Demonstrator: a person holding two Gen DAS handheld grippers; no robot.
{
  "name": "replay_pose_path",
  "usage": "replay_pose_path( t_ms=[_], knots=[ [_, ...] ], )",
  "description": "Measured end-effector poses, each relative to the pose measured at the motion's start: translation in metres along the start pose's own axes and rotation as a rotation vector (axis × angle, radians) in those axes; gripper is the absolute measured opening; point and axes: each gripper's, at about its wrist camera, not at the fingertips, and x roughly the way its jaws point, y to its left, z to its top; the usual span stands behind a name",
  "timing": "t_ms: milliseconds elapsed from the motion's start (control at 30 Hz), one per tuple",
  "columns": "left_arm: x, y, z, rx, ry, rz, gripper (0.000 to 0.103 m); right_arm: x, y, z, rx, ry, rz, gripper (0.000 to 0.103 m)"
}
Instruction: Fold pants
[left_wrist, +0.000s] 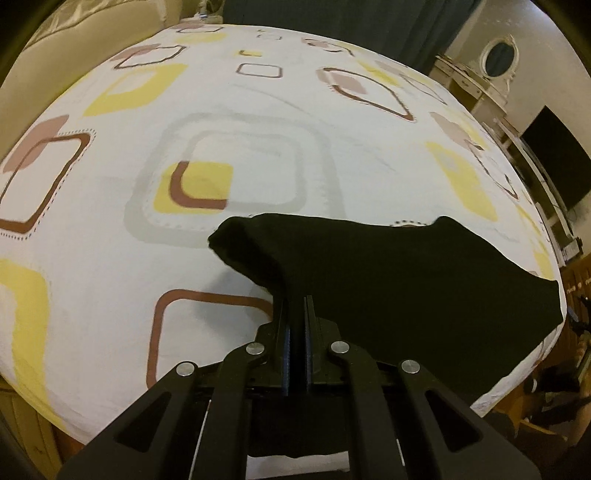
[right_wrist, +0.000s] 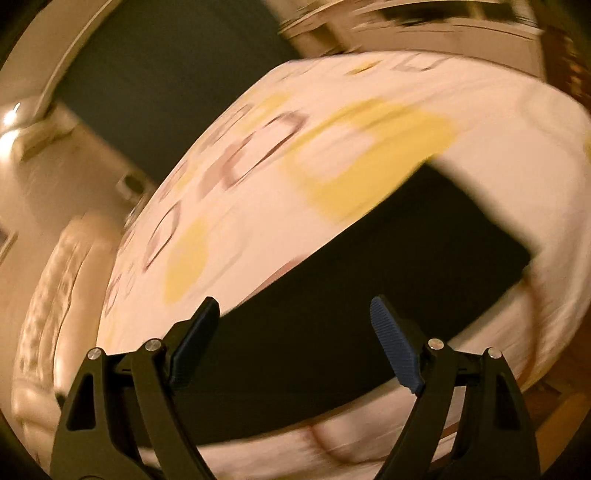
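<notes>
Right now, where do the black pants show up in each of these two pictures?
Left wrist view: the black pants lie lower centre to right, a bunched part pinched in the shut left gripper.
Right wrist view: the pants stretch diagonally across the lower middle, beyond the open right gripper.
Shared landmark: the patterned bedsheet with yellow squares.

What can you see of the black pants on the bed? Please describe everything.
The pants are plain black, soft cloth, with no visible details. They lie on the patterned sheet near the bed's edge. The left gripper is shut on one bunched part and lifts it into a peak. In the blurred right view they form a flat dark strip under the open right gripper, which does not touch them.
</notes>
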Motion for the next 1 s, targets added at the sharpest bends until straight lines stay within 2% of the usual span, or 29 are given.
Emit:
replay_pose_path(
  t_ms=[167, 233, 300, 467, 667, 733, 767, 833, 900, 1000],
  knots=[
    [0.011, 0.015, -0.005, -0.026, 0.022, 0.026, 0.005, -0.019, -0.087, 0.035, 0.2, -0.086, -0.088, 0.084],
    [0.012, 0.019, -0.006, -0.03, 0.017, 0.028, 0.005, -0.017, -0.114, 0.041, 0.274, -0.086, -0.056, 0.084],
    [0.014, 0.023, -0.006, -0.037, 0.016, 0.037, 0.005, -0.013, -0.131, 0.042, 0.306, -0.081, -0.061, 0.084],
    [0.017, 0.036, -0.01, -0.06, 0.011, 0.026, 0.006, 0.009, -0.15, 0.041, 0.314, -0.021, -0.039, 0.084],
    [0.021, 0.044, -0.012, -0.087, 0.01, 0.007, 0.006, 0.034, -0.148, 0.038, 0.279, 0.066, 0.03, 0.083],
    [0.021, 0.041, -0.012, -0.075, 0.008, 0.017, 0.006, 0.038, -0.145, 0.037, 0.259, 0.092, 0.025, 0.067],
    [0.021, 0.041, -0.012, -0.071, 0.007, 0.02, 0.006, 0.04, -0.142, 0.036, 0.24, 0.102, -0.003, 0.063],
    [0.022, 0.042, -0.012, -0.07, 0.006, 0.021, 0.006, 0.042, -0.141, 0.035, 0.215, 0.116, -0.043, 0.043],
    [0.022, 0.043, -0.013, -0.076, 0.006, 0.014, 0.006, 0.038, -0.143, 0.033, 0.209, 0.136, -0.043, 0.033],
    [0.023, 0.045, -0.013, -0.083, 0.008, 0.012, 0.006, 0.031, -0.136, 0.032, 0.177, 0.14, -0.045, 0.026]
  ],
)
